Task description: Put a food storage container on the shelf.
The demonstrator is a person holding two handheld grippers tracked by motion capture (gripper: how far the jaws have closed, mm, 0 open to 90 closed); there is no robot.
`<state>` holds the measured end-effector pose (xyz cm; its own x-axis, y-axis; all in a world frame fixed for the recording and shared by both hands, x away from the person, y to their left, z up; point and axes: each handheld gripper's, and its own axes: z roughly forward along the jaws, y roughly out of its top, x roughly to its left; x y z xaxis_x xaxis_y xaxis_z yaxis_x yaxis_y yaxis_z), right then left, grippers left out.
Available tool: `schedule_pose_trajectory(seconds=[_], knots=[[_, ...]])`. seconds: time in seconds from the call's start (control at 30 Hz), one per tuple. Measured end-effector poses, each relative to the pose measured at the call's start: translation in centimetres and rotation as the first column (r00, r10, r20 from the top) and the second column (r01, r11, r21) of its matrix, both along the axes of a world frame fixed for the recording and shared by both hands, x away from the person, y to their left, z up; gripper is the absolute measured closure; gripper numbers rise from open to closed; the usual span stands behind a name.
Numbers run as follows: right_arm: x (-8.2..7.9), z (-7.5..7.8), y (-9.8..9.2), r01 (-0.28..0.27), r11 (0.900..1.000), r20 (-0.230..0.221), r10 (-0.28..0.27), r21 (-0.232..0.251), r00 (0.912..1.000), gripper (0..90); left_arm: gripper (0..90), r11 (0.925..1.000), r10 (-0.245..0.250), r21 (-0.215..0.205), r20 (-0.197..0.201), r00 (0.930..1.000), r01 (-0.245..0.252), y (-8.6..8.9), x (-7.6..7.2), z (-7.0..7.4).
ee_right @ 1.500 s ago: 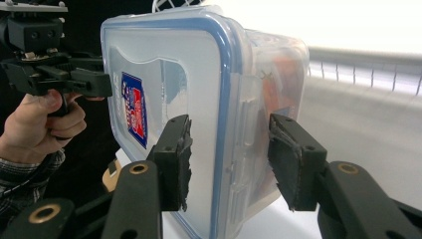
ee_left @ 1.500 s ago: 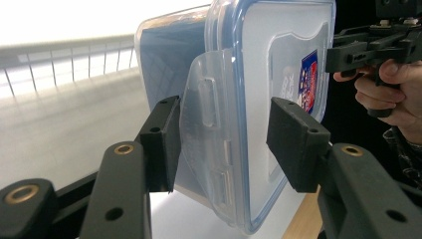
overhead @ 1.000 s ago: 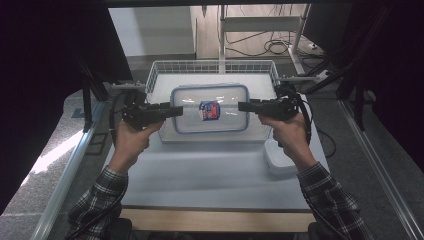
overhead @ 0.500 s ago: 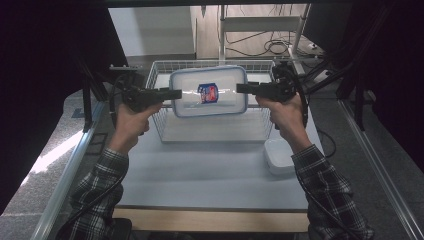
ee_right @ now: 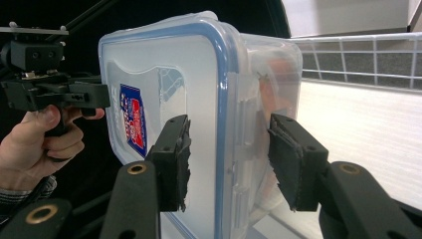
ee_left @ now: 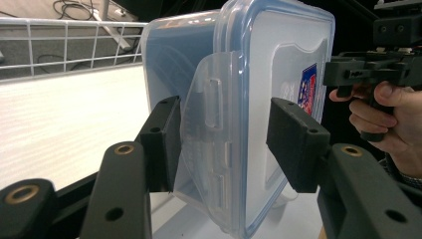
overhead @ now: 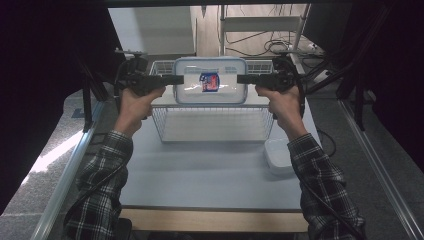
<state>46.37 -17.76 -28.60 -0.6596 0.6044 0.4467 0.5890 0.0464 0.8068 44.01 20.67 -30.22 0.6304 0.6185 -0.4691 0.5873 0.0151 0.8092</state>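
A clear plastic container [overhead: 222, 95] with a blue-rimmed lid and a red and blue label hangs in the air over the far part of a white wire basket [overhead: 215, 125]. My left gripper [overhead: 177, 79] is shut on its left end and my right gripper [overhead: 242, 79] on its right end. In the left gripper view the container [ee_left: 234, 74] stands on edge between the pads of the left gripper [ee_left: 226, 142], one on the lid and one on the latch flap. In the right gripper view the right gripper [ee_right: 229, 159] clamps the container [ee_right: 199, 64] the same way.
The wire basket stands on the pale table [overhead: 200, 175] at its far middle. A small white tub [overhead: 279, 156] sits on the table under my right forearm. Dark frame posts and cables line both sides and the back.
Both grippers have carried the container up off the table and away from the person, so it now hangs over the wire basket. The grip on both ends is unchanged.
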Motion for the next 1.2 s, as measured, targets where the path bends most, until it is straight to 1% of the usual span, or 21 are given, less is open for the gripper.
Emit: schedule_pose_trajectory(seconds=[0.13, 0.27, 0.3, 0.37, 0.47, 0.67, 0.7, 0.73, 0.77, 0.8, 0.83, 0.87, 0.93, 1.0, 1.07, 1.1, 1.13, 1.17, 1.2], knots=[[0.7, -0.3, -0.2, 0.011, 1.000, -0.012, -0.011, 0.003, 0.9999, 51.7, 48.5, 1.0000, -0.001, -0.009, -0.019, 0.9998, 0.000, -0.2, 0.7, -0.5], [1.1, -0.6, -0.4, 0.014, 1.000, -0.021, -0.014, -0.005, 0.9997, 51.4, 48.0, 1.0000, -0.003, -0.006, -0.029, 0.9996, 0.002, -0.5, 1.1, -1.1], [1.2, -0.7, -0.5, 0.012, 1.000, -0.025, -0.013, -0.011, 0.9996, 51.2, 47.9, 1.0000, -0.002, -0.008, -0.024, 0.9997, 0.002, -0.5, 1.1, -1.2], [1.3, -0.9, -0.6, 0.008, 1.000, -0.030, -0.008, 0.000, 0.9995, 51.0, 47.8, 0.9999, -0.002, -0.014, -0.014, 0.9999, 0.001, -0.5, 1.1, -1.3], [1.5, -1.0, -0.6, 0.010, 1.000, -0.027, -0.010, 0.001, 0.9996, 50.6, 46.9, 1.0000, 0.009, -0.001, 0.001, 1.0000, -0.009, -0.6, 1.1, -1.4], [2.0, -1.2, -0.4, 0.032, 0.999, -0.032, -0.032, 0.001, 0.9990, 49.2, 45.8, 0.9997, 0.021, -0.008, -0.002, 0.9998, -0.021, -0.6, 1.5, -1.8], [2.0, -1.2, -0.4, 0.039, 0.999, -0.028, -0.040, -0.010, 0.9988, 49.0, 45.6, 0.9995, 0.028, -0.011, -0.008, 0.9996, -0.028, -0.6, 1.6, -1.9], [2.0, -1.3, -0.3, 0.046, 0.998, -0.019, -0.046, -0.037, 0.9987, 51.6, 44.7, 0.9995, 0.030, -0.008, -0.012, 0.9995, -0.031, -0.7, 1.7, -1.9], [2.0, -1.3, -0.1, 0.044, 0.998, -0.018, -0.045, -0.048, 0.9988, 52.2, 43.6, 0.9994, 0.035, -0.001, -0.019, 0.9992, -0.035, -0.7, 1.9, -2.0], [2.0, -1.4, 0.1, 0.049, 0.997, -0.015, -0.050, -0.062, 0.9986, 51.0, 41.8, 0.9992, 0.039, -0.009, -0.030, 0.9988, -0.039, -0.7, 2.0, -2.2], [2.0, -1.5, 0.3, 0.058, 0.994, -0.009, -0.059, -0.090, 0.9982, 50.2, 40.8, 0.9991, 0.039, -0.016, -0.034, 0.9987, -0.039, -0.6, 2.1, -2.3], [2.0, -1.6, 0.5, 0.060, 0.994, -0.005, -0.061, -0.096, 0.9981, 49.6, 40.1, 0.9987, 0.036, -0.034, -0.044, 0.9984, -0.037, -0.4, 2.4, -2.6], [2.2, -1.8, 0.5, 0.066, 0.995, -0.016, -0.067, -0.078, 0.9976, 49.8, 39.7, 0.9974, 0.035, -0.061, -0.060, 0.9976, -0.038, -0.2, 2.7, -2.8], [2.4, -2.0, 0.4, 0.068, 0.995, -0.026, -0.070, -0.067, 0.9972, 51.1, 38.6, 0.9971, 0.036, -0.065, -0.073, 0.9966, -0.041, -0.2, 3.0, -2.9], [2.4, -2.1, 0.3, 0.067, 0.996, -0.033, -0.069, -0.054, 0.9970, 51.2, 38.2, 0.9974, 0.032, -0.062, -0.076, 0.9966, -0.037, -0.2, 3.2, -2.8], [2.4, -2.1, 0.3, 0.067, 0.996, -0.032, -0.069, -0.053, 0.9971, 51.1, 37.7, 0.9975, 0.049, -0.047, -0.064, 0.9968, -0.052, -0.2, 3.2, -2.7], [2.5, -2.2, 0.3, 0.064, 0.997, -0.045, -0.066, -0.042, 0.9968, 49.8, 38.0, 0.9971, 0.074, -0.015, -0.045, 0.9963, -0.074, -0.3, 3.1, -2.5], [2.5, -2.2, 0.3, 0.064, 0.997, -0.045, -0.066, -0.042, 0.9968, 49.8, 38.0, 0.9960, 0.089, 0.013, -0.036, 0.9954, -0.089, -0.4, 3.1, -2.4], [2.5, -2.2, 0.3, 0.068, 0.997, -0.049, -0.070, -0.037, 0.9964, 49.9, 39.2, 0.9927, 0.109, 0.055, -0.026, 0.9937, -0.107, -0.6, 3.1, -2.2]])
